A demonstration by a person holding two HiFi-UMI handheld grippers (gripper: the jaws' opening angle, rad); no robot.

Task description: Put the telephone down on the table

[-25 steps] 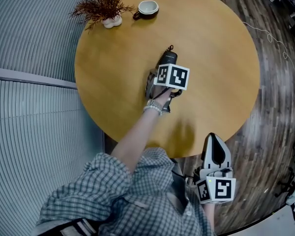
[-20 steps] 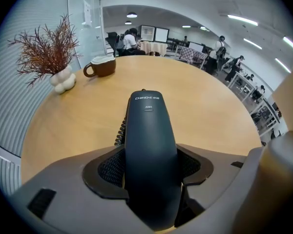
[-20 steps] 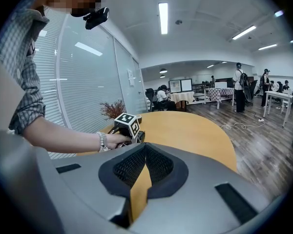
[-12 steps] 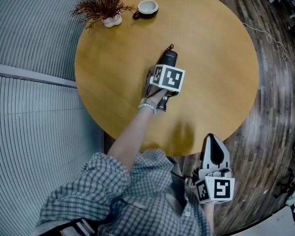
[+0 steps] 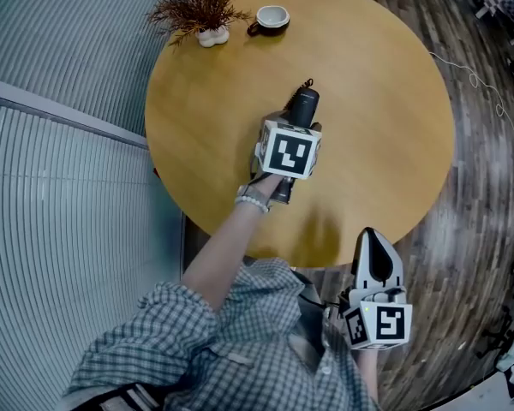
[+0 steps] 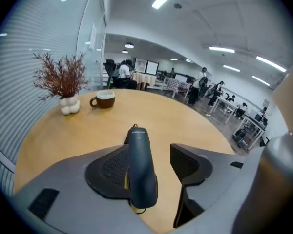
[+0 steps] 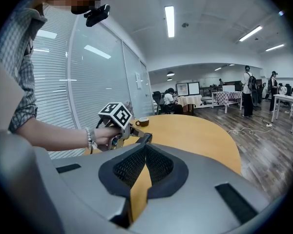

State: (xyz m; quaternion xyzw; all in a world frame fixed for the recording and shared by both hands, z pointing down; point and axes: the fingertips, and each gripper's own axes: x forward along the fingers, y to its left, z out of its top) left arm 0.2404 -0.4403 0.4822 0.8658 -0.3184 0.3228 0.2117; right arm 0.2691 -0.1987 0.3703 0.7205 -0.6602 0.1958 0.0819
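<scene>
My left hand-held gripper [image 6: 161, 155] stands wide open, and its jaws have just been closing a little. The dark blue-grey plastic telephone handset [image 6: 140, 169] runs lengthwise between them. It sits close against the left pad, and a clear gap separates it from the right pad, so nothing is clamped. I cannot tell whether it touches the left pad. In the head view the handset's far end and its short curl of cord poke out past the gripper's black-and-white marker cube [image 5: 289, 151], lying on the round yellow-brown wooden bench [image 5: 377, 101] near its middle.

My right hand-held gripper [image 7: 145, 147] is held off the near edge of the bench, well apart from the handset. Its ribbed black pads meet at their tips, with nothing between them.

At the far rim of the bench stands a small lumpy white vase [image 5: 207, 34] with dry reddish twigs, and just beside it a brown cup with a white inside [image 5: 272, 15]. Dark wooden floorboards [image 5: 488, 187] lie around the bench.
</scene>
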